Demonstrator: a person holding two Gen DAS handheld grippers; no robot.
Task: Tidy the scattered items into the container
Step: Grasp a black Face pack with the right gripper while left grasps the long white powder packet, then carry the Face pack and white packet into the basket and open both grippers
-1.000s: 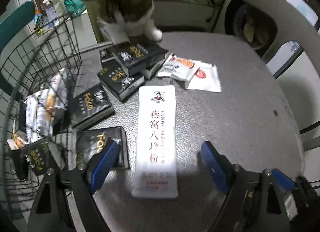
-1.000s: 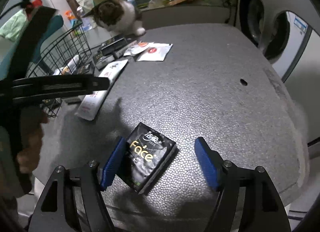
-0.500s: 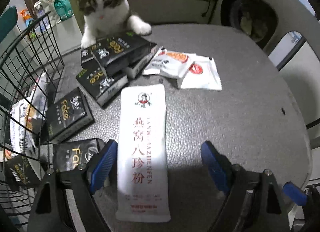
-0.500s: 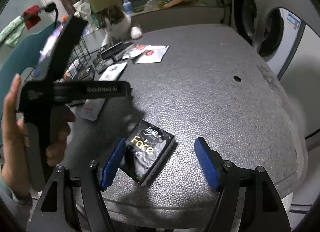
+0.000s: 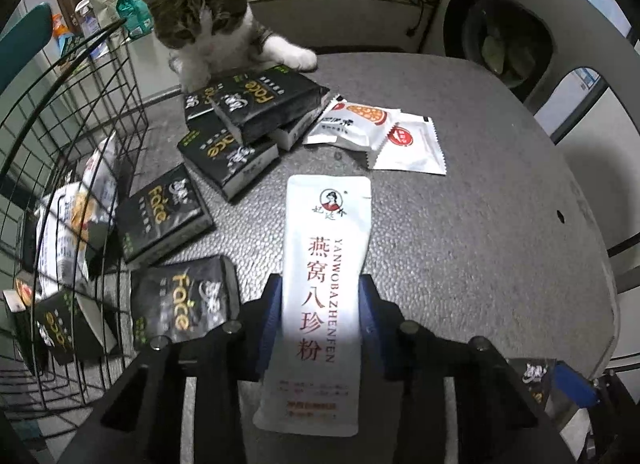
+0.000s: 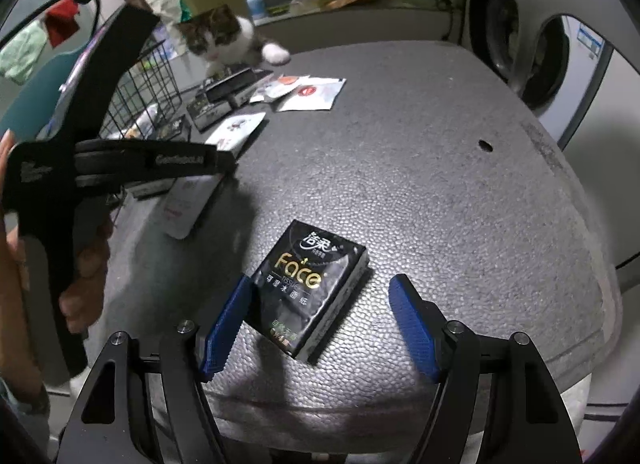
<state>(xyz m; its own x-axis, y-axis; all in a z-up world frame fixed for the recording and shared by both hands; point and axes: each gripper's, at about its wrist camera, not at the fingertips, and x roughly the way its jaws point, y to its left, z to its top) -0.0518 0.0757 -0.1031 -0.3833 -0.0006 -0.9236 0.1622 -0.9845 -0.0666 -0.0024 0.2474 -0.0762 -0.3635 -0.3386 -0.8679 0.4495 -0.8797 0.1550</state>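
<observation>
One cat [image 5: 212,36] behind black packs [image 5: 244,116]

Table: round grey top [image 5: 500,224] with a pebbled surface (one small hole near its right rim).
White sachet [image 5: 326,264]: long, lying lengthwise at the near middle.
Small packets [image 5: 384,134]: two white ones, overlapping, beyond the sachet.
Black tissue packs: a heap [image 5: 248,120] at the far left, two singles [image 5: 162,216] nearer, one apart [image 6: 310,288] at the near edge.
Wire basket [image 5: 80,112]: at the table's left side.
</observation>
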